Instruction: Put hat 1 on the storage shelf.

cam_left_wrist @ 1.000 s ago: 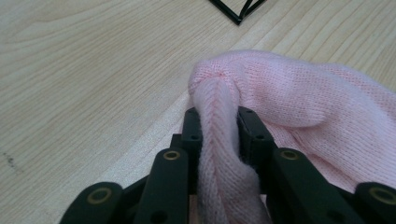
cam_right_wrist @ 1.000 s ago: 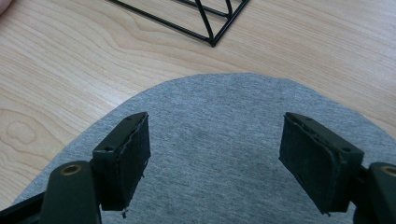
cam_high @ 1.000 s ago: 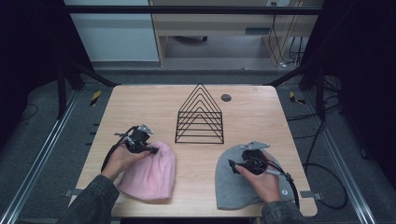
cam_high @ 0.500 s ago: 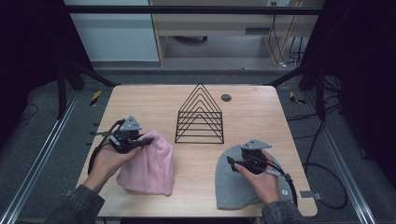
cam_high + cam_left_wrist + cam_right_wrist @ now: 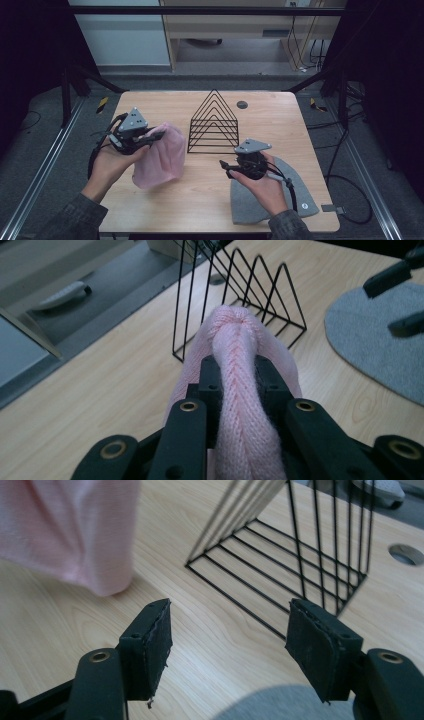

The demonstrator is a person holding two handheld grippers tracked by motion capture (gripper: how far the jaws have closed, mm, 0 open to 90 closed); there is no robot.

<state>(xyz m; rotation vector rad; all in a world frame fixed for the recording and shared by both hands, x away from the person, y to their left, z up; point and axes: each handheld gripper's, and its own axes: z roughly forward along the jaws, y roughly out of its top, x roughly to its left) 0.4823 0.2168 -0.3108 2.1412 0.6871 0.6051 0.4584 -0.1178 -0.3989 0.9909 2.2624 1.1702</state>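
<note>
- The left gripper (image 5: pixel 145 140) pinches a fold of the pink knit hat (image 5: pixel 161 159), which hangs lifted above the worktop (image 5: pixel 210 200) at its left.
- The right gripper (image 5: pixel 226 168), jaws spread with nothing between them, has just been closing.
- Beneath it lies the grey hat (image 5: pixel 260 202), flat, near right.
- The black wire rack (image 5: pixel 214 124) stands between them, farther back.

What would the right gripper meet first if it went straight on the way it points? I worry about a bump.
Probably the black wire rack: the right gripper, its jaws open and empty, looks along bare table toward the rack's base. Depth is hard to judge.
</note>
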